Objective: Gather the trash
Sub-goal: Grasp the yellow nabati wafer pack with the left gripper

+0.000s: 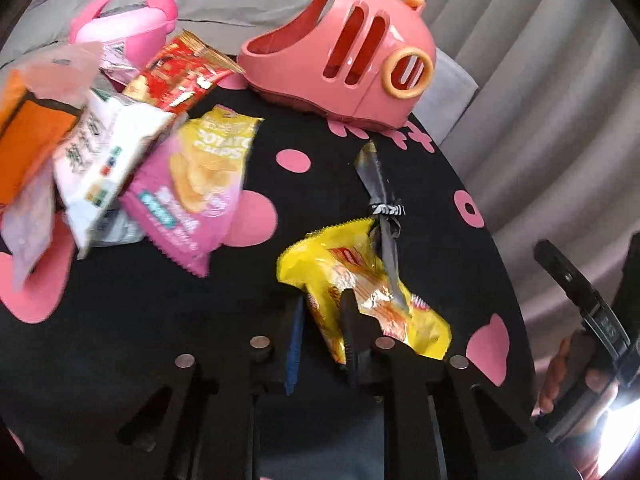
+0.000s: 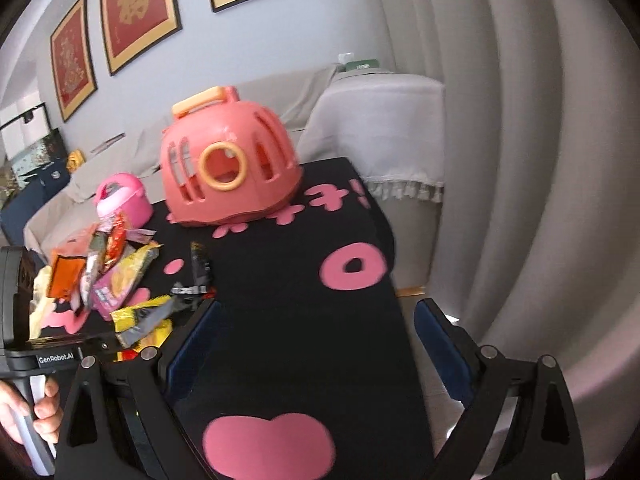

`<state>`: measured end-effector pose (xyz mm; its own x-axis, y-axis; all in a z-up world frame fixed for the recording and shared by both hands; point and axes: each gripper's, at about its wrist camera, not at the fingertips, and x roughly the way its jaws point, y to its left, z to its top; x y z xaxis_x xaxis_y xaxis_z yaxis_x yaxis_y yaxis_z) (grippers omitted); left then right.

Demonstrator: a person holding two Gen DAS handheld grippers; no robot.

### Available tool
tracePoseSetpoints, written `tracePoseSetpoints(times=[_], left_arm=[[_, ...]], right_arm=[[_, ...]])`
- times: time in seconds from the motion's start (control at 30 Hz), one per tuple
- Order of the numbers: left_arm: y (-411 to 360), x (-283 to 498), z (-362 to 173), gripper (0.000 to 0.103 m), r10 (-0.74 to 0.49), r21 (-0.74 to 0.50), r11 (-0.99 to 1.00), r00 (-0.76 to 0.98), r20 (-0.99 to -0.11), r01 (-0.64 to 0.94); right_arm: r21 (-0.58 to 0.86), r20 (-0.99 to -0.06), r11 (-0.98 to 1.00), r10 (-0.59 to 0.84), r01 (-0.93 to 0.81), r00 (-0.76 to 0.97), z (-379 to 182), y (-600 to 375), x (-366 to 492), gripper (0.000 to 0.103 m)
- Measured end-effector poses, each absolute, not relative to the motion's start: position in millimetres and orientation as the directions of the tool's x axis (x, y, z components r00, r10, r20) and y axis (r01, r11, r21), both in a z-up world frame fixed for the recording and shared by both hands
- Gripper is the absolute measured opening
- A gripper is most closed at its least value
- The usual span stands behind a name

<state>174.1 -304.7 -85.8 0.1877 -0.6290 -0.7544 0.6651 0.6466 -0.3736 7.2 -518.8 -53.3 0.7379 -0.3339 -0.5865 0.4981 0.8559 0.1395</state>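
My left gripper (image 1: 322,320) is shut on a crumpled yellow snack wrapper (image 1: 360,288), holding it low over the black table with pink shapes (image 1: 304,208). A dark knotted wrapper (image 1: 382,204) lies against the yellow one. To the left is a pile of wrappers: a pink and yellow potato chips bag (image 1: 200,184), a white packet (image 1: 108,152), a red packet (image 1: 180,76) and an orange one (image 1: 28,140). The pile also shows in the right wrist view (image 2: 104,272). My right gripper (image 2: 320,344) is open and empty above the table's right part.
A salmon-pink plastic carrier basket (image 1: 348,56) with an orange handle stands at the table's far side, also in the right wrist view (image 2: 228,168). A small pink pot (image 1: 128,20) sits behind the pile. A grey sofa (image 2: 380,120) and curtains (image 2: 520,160) lie beyond.
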Motion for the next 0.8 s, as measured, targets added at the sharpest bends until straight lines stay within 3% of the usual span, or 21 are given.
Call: tracePoseSetpoints(times=[0.4,0.6,0.7,0.8], left_arm=[[-178,206,-71,0.017,-0.467,-0.152,0.784,0.41,-0.783,0.602],[-129,227,-69,0.017,-0.445,-0.181,0.839,0.454,-0.772,0.514],[-119,231,-74,0.018,-0.459,-0.223,0.843,0.436,-0.774,0.49],[-119,231,-78,0.02,-0.478,-0.261,0.839,0.416,-0.774,0.478]], right_arm=[[0.053,-0.656,0.943,-0.215,0.329,0.723,-65,-463,105,0.095],[0.064,-0.722,0.931,-0.205,0.359,0.661,-82,-464,142,0.094],[0.05,-0.737,0.932,-0.209,0.36,0.642,-85,-461,150,0.087],[0.019,-0.762,0.94,-0.207,0.341,0.613,-88,-455,158,0.056]])
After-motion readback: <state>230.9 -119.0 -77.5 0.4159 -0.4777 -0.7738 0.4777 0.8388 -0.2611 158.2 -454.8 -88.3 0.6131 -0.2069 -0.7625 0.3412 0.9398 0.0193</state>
